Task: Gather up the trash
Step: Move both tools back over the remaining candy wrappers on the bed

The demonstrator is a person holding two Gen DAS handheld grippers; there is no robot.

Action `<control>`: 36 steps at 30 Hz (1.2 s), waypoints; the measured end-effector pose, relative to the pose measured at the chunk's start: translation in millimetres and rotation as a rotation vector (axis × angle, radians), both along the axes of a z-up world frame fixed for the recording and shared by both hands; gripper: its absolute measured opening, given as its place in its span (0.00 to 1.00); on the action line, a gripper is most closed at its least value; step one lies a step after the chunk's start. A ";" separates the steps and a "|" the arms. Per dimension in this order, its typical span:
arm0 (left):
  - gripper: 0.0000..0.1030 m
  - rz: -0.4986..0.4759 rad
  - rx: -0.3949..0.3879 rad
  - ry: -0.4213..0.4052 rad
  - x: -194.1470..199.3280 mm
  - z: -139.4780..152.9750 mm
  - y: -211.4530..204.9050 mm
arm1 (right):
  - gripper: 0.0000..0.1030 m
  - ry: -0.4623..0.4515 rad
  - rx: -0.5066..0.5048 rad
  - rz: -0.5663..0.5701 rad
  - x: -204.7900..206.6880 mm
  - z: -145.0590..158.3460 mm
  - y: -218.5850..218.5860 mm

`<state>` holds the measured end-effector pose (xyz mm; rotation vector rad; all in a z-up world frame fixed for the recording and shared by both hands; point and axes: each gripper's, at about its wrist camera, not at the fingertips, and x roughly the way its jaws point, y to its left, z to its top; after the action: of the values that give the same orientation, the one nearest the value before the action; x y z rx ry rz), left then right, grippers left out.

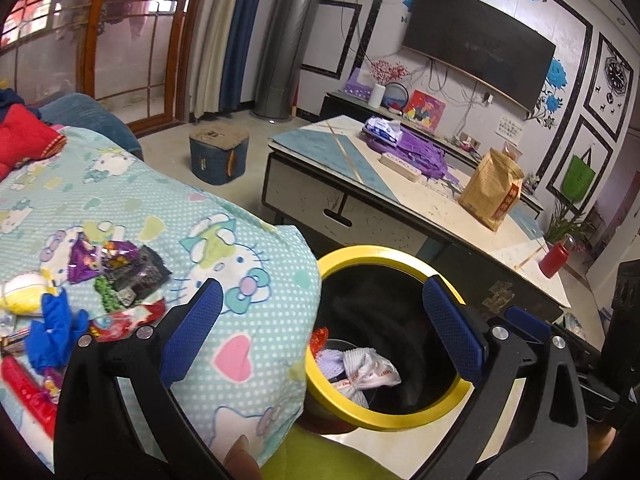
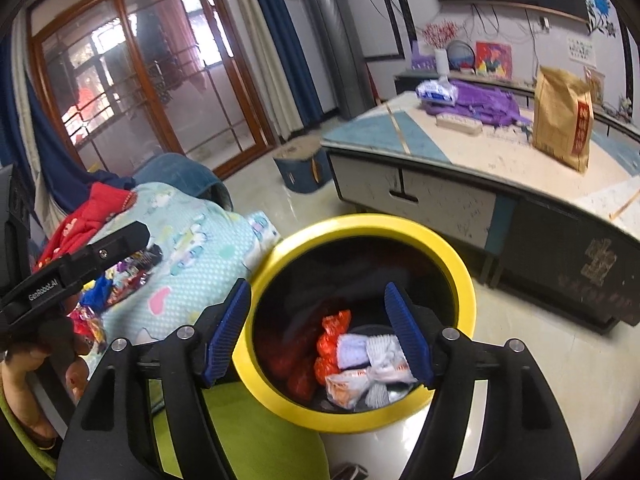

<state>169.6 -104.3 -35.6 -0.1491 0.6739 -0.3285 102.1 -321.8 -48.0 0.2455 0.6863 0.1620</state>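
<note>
Both grippers empty, jaws apart. Left gripper (image 1: 326, 332) is spread wide, blue pads clear of everything; its left finger (image 1: 192, 328) sits over the patterned bedspread (image 1: 168, 200), its right finger over the far rim of the yellow-rimmed bin (image 1: 400, 254). Right gripper (image 2: 320, 334) is partly spread, nothing between the pads, hanging directly above the bin (image 2: 460, 276) mouth. Bin stands on the floor, just beside the bed edge, between the bed and the low coffee table (image 1: 404, 204). Already inside the bin: white crumpled wrapper (image 1: 370, 372) with red print, a pale lilac piece next to it, and orange-red wrappers (image 2: 334, 330) toward the left side; from the right wrist view they lie in a heap at the bottom, touching each other. Loose trash on the bedspread: purple foil wrapper (image 1: 86, 258), dark crumpled packet (image 1: 150, 270) beside it, green scrap below that, red-and-white wrapper (image 1: 128, 318) near the left finger, blue crumpled piece (image 1: 52, 326), yellow-white soft object (image 1: 22, 294) at the far left, more red packaging along the lower left edge. Right wrist view also shows the left device's black body (image 2: 76, 260) over that pile, and a hand (image 2: 24, 380) holding it at the left edge. On the table, well apart from the bin: brown paper bag (image 1: 492, 190), purple cloth, white power strip, red bottle (image 1: 556, 258) at the near corner.
</note>
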 end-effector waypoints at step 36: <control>0.89 0.274 -0.028 -0.143 -51.1 37.3 124.4 | 0.74 -0.108 -0.090 0.310 -19.8 32.5 126.0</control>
<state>118.6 20.2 1.7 -0.2401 0.4994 -0.0838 82.3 -195.7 -15.5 0.0419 0.6196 0.4368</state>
